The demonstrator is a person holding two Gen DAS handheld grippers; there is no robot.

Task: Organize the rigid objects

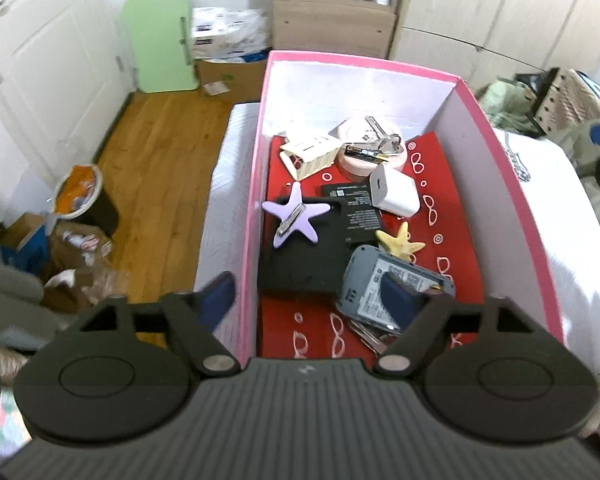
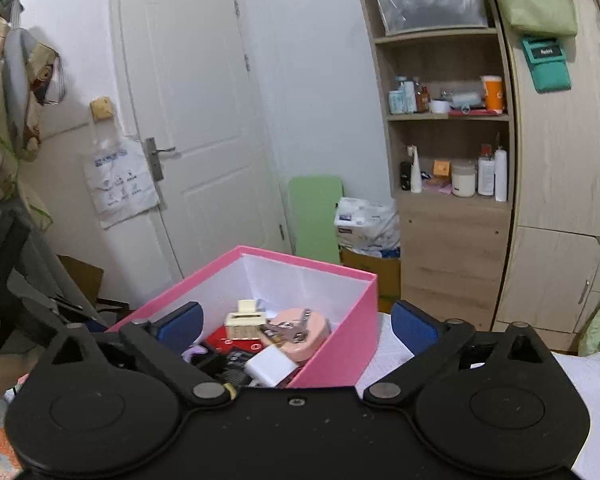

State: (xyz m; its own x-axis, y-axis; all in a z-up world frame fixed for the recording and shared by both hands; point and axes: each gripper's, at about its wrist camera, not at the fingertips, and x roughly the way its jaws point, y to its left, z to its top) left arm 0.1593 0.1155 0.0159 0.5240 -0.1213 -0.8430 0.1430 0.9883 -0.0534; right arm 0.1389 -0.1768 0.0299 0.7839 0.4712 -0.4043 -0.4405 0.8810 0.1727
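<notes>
A pink box [image 1: 496, 148] with a red liner sits on the white bed. Inside lie a purple star clip [image 1: 294, 216], a yellow star [image 1: 400, 240], a white charger [image 1: 394, 192], a black battery [image 1: 354, 212], a grey device [image 1: 396, 284], a black pad [image 1: 304, 264], a cream house-shaped piece [image 1: 308, 156] and a pink round case [image 1: 370, 150] with keys on top. My left gripper [image 1: 308, 296] is open and empty, straddling the box's near left wall. My right gripper [image 2: 296, 322] is open and empty above the box [image 2: 336, 360]; the pink case [image 2: 300, 336] and charger [image 2: 270, 366] show there.
Wooden floor with a bin [image 1: 82, 196] and cardboard clutter lies left of the bed. A shelf unit [image 2: 448, 152] and wardrobe stand behind, with a green folded board [image 2: 316, 216] and a white door [image 2: 192, 120]. Clothes lie on the bed at right [image 1: 548, 104].
</notes>
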